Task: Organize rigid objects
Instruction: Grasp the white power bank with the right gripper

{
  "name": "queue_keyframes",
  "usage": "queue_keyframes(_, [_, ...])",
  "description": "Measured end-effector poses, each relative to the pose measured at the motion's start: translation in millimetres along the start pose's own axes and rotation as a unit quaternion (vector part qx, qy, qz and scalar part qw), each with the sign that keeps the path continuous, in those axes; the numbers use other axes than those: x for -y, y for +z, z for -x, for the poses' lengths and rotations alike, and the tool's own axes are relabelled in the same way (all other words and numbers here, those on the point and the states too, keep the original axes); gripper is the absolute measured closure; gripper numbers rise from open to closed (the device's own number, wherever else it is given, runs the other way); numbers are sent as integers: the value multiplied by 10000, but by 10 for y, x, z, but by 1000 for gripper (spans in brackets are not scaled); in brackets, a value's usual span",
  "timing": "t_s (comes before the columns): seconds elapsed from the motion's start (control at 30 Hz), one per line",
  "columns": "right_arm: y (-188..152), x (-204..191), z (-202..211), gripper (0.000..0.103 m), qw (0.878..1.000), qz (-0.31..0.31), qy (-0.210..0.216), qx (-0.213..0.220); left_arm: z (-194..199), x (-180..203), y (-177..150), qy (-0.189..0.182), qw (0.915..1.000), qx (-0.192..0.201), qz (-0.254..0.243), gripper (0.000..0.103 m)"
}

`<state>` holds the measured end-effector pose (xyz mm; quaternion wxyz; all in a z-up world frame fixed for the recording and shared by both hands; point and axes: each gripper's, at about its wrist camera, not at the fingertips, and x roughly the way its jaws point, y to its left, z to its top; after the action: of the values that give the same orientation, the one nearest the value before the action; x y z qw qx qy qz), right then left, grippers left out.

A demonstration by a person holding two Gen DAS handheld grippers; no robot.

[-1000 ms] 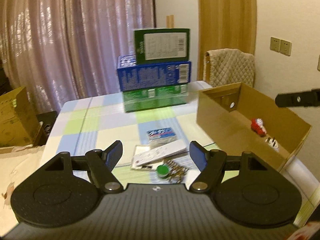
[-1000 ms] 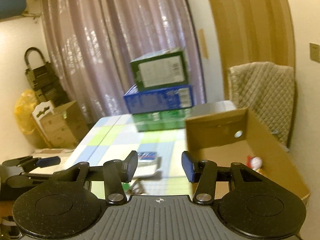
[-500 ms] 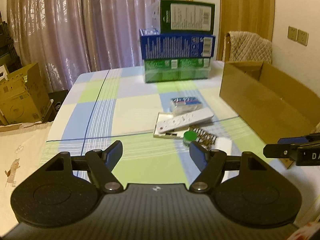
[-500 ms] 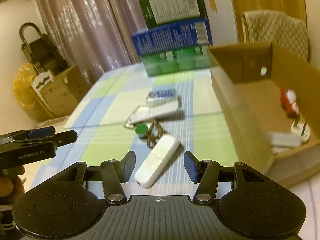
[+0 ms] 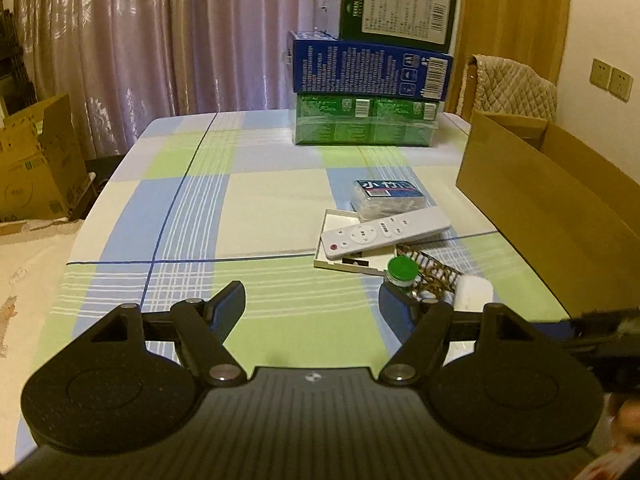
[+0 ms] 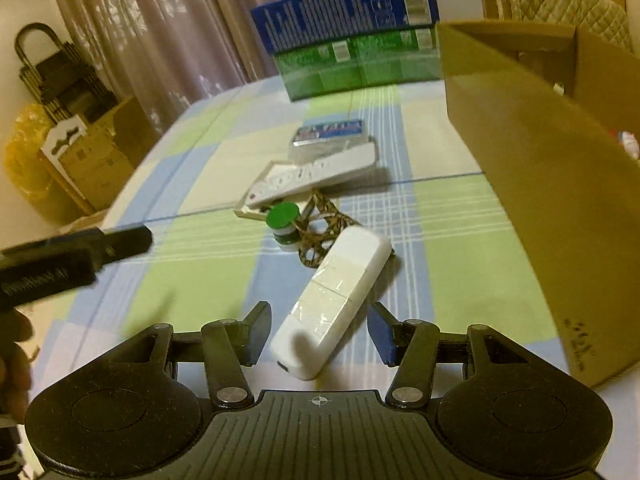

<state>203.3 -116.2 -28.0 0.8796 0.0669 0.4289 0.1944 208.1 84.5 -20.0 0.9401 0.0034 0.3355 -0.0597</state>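
Loose items lie on the checked tablecloth: a long white plastic device, a green-capped small jar, a brown patterned chain, a white remote on a flat white tray, and a clear box with a blue label. My right gripper is open, its jaws on either side of the near end of the white device. My left gripper is open and empty over the near table, left of the pile. An open cardboard box stands to the right.
Stacked green and blue cartons stand at the table's far side. A chair with a quilted cover is behind the cardboard box. Cardboard boxes sit on the floor to the left. The table's near edge runs under both grippers.
Both grippers have dropped toward the table. My right gripper has moved forward and down until its open jaws flank the white device. My left gripper has tilted down and shifted left.
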Motion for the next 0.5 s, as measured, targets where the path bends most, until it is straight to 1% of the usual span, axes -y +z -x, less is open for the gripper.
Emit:
queue_keyframes(0.13, [22, -28, -184, 52, 9999, 6, -149, -40, -81, -27, 36, -6, 10000, -34, 20, 33])
queue_keyframes(0.27, [41, -64, -353, 52, 9991, 177, -393, -49, -153, -15, 58, -62, 9999, -86, -32, 33])
queue_keyframes(0.4, [20, -136, -440, 53, 9951, 727, -671, -14, -203, 16, 58, -130, 9998, -148, -106, 33])
queue_keyframes(0.5, [15, -81, -422, 55, 9961, 642, -597, -22, -228, 27, 63, -182, 9996, -190, -68, 33])
